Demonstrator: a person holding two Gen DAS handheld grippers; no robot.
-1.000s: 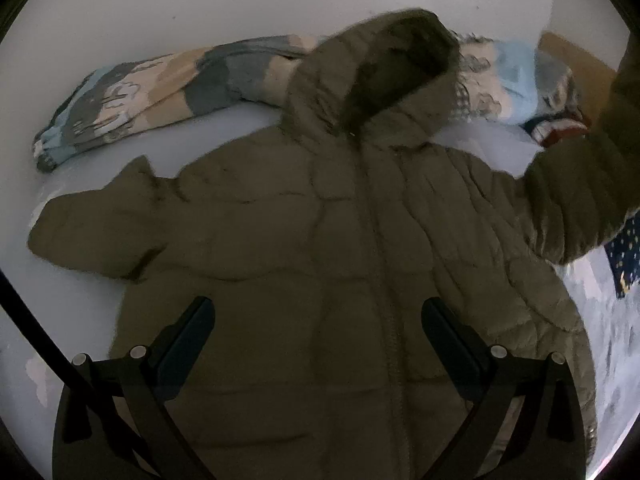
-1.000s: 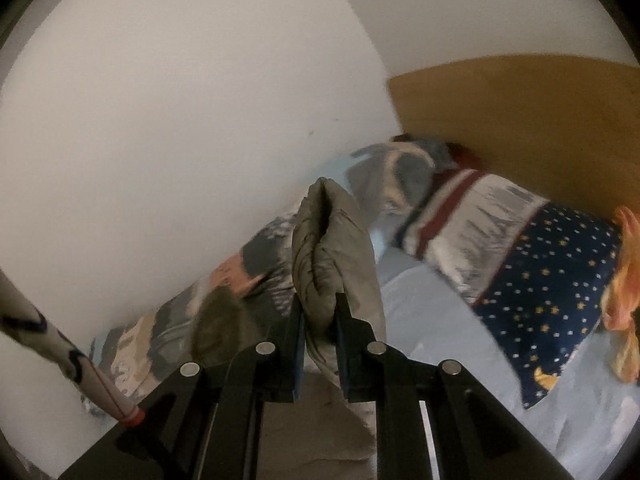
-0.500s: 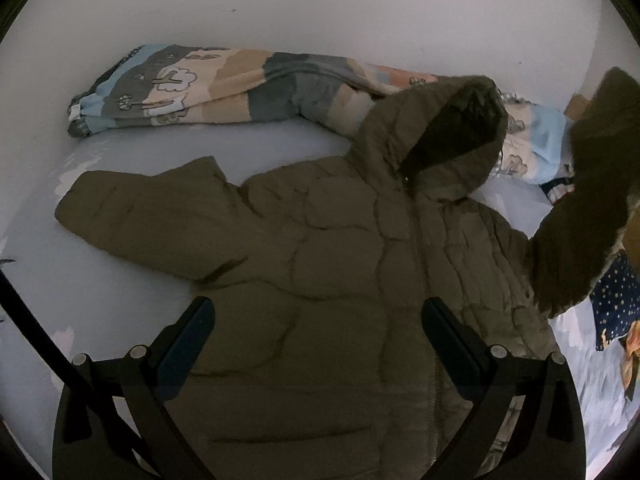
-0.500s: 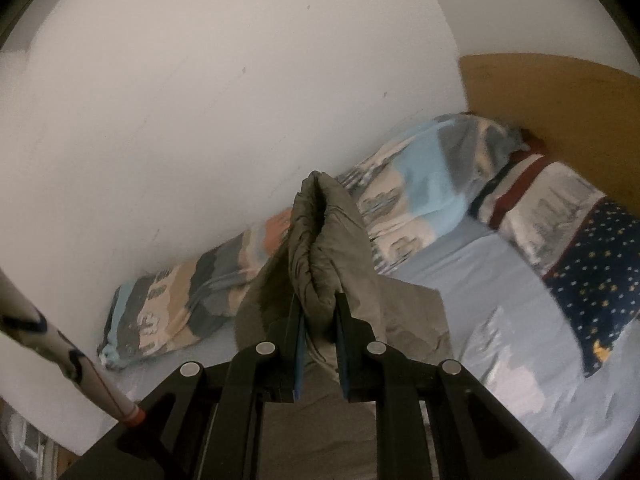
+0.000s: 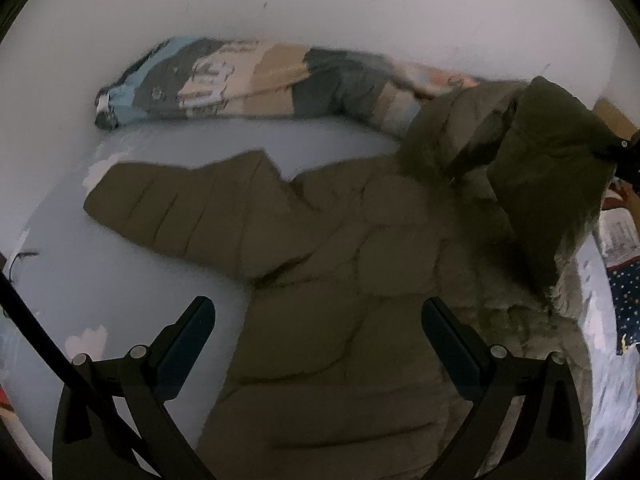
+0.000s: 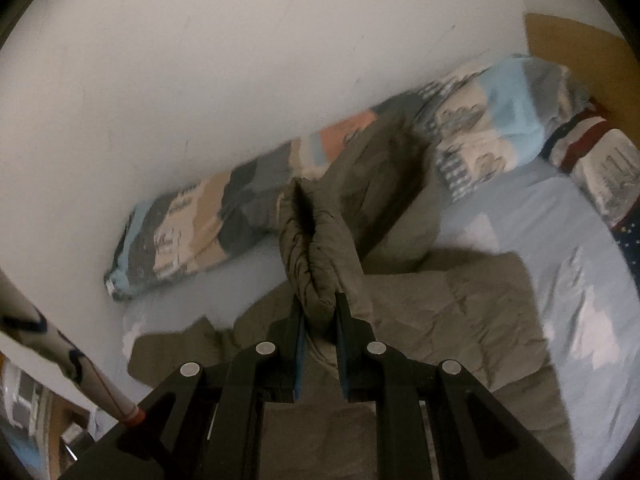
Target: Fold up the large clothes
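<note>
An olive quilted hooded jacket lies front up on the pale blue bed sheet. Its left sleeve stretches flat to the left. My left gripper is open and empty, hovering over the jacket's lower left side. My right gripper is shut on the cuff of the right sleeve and holds it lifted over the jacket body. In the left wrist view that raised sleeve hangs beside the hood.
A rolled patchwork blanket lies along the white wall behind the jacket. Pillows, one striped and one navy with stars, lie at the right by a wooden headboard.
My right gripper has carried the sleeve cuff left and down, over the jacket body. My left gripper has moved left; the flat left sleeve now sits nearer the middle of its view.
</note>
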